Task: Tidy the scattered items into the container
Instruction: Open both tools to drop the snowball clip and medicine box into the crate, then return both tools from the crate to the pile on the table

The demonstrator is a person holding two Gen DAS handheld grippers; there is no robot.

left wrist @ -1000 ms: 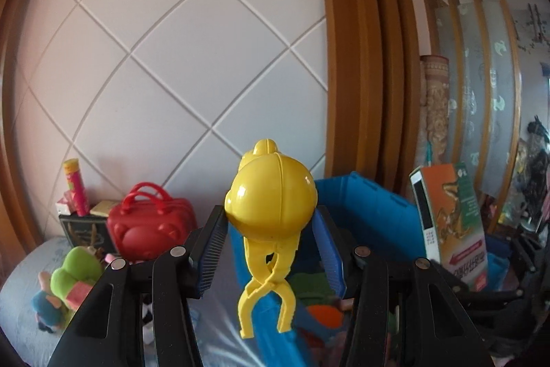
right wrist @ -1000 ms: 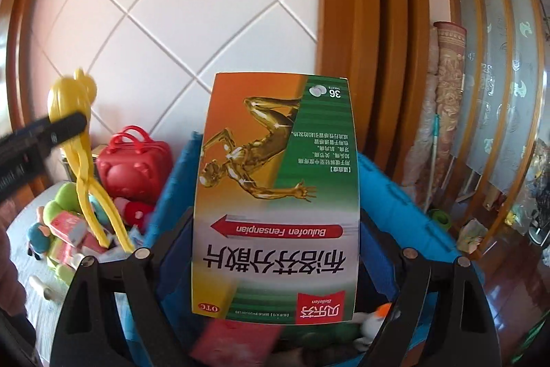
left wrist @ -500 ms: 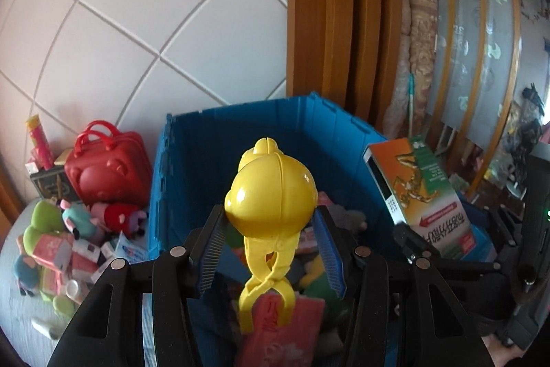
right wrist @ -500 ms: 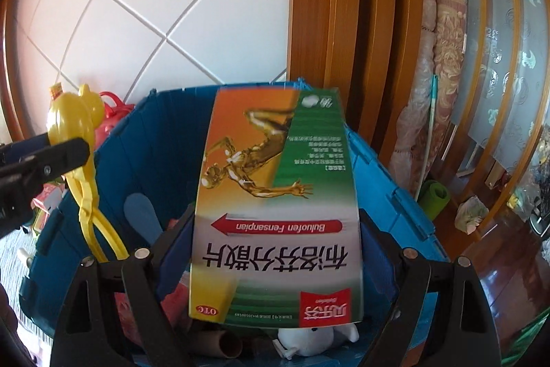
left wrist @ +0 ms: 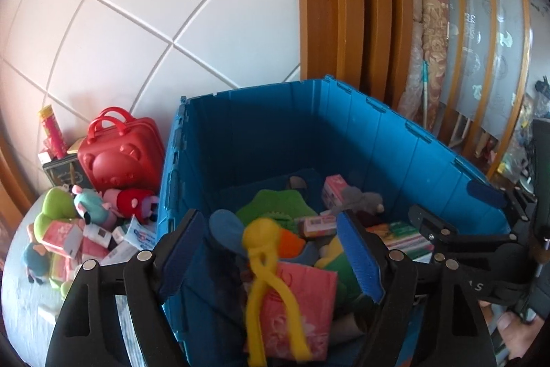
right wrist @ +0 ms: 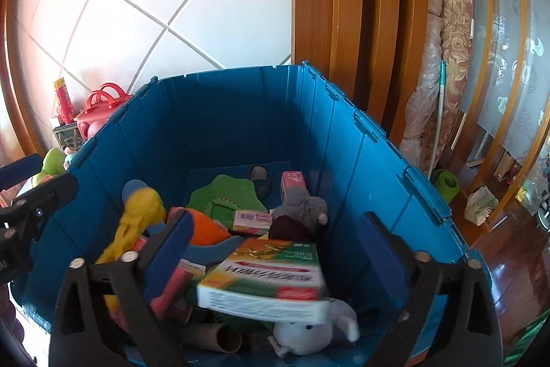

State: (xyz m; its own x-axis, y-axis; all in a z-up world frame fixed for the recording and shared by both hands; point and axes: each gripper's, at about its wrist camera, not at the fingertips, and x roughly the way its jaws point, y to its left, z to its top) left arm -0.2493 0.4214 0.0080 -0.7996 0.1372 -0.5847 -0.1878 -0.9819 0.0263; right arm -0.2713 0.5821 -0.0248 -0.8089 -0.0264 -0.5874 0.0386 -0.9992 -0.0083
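Both claws hanging spread over the bin (left wrist: 343, 133), jaws just opening: left claw (left wrist: 275, 246) dropping glossy yellow tongs (left wrist: 268, 281) between its pads, right claw (right wrist: 275, 250) letting flat cardboard box (right wrist: 264, 277) fall below. Next needing a swing left toward plush toys (left wrist: 89, 205).

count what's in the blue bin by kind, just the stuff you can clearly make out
yellow tongs toy: 1
boxes: 3 (medicine box, small pink-white box, pink box at the back)
plush toys: 2 (grey plush, white plush)
cardboard tube: 1
pink packet: 1
total: 8 clearly seen
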